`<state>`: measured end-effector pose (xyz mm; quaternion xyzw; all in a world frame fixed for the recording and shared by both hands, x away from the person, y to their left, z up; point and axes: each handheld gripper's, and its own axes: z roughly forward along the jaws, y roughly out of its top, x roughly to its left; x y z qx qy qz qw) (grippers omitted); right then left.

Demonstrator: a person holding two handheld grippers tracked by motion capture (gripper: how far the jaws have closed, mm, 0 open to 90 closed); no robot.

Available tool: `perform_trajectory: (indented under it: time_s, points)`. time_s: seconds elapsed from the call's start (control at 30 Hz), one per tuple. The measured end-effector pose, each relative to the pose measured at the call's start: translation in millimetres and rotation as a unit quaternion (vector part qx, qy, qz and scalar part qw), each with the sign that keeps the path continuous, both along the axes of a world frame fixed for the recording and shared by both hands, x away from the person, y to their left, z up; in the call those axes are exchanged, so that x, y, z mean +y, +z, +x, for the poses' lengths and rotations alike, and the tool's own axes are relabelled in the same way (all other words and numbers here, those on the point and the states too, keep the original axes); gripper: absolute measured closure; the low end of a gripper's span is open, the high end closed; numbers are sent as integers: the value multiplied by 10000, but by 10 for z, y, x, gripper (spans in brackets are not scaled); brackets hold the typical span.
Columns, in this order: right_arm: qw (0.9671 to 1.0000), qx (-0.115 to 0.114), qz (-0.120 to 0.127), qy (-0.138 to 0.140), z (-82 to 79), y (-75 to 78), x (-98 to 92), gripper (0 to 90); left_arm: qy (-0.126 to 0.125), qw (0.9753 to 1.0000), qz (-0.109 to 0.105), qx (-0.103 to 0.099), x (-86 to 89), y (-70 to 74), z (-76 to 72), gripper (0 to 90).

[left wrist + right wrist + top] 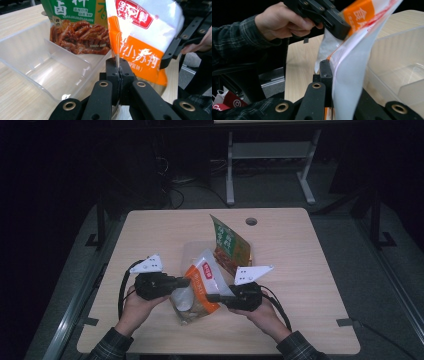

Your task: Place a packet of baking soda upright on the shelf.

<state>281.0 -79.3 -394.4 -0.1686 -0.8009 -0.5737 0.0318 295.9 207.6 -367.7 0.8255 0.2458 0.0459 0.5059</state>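
Observation:
An orange and white snack bag (201,282) hangs above the table between both grippers. My left gripper (184,281) is shut on its left edge, seen close in the left gripper view with the jaws pinching the bag's seam (119,70). My right gripper (212,297) is shut on the bag's (352,75) other edge. A green packet with a picture of braised food (230,245) stands upright in a clear plastic divided bin (37,65) just behind the bag.
The wooden table (310,265) has a round cable hole (251,221) at the back. Beyond it are a grey floor, cables and a white desk frame (270,165). Both forearms wear plaid sleeves (112,345).

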Motion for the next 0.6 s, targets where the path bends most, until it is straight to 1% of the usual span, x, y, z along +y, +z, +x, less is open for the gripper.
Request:
perform_trajectory:
  time_s: [0.17,0.23,0.3,0.37,0.4,0.47,0.53,0.6]
  points:
    - [10000,-37,2,81,-17,25,3,900,-127,9998,139,61,-58,-66,0,889]
    - [9999,-34,-19,93,-19,36,-5,900,-136,9998,106,88,-73,-80,-3,884]
    - [9999,-60,-31,122,-18,44,-14,900,-135,9998,121,90,-73,-84,-1,871]
    - [9999,-72,-43,132,-24,55,-20,900,-96,9998,157,94,-67,-91,1,827]
    - [9998,-88,-37,150,-25,63,-23,900,-74,9998,110,118,-69,-100,3,804]
    - [9998,-120,-40,173,-32,75,-24,900,-69,9998,126,129,-72,-110,7,769]
    - [9997,-120,-64,196,-42,83,-24,900,-77,9997,200,120,-86,-120,8,740]
    - [9997,-99,-68,231,-47,87,-24,900,-25,9996,262,84,-94,-128,6,683]
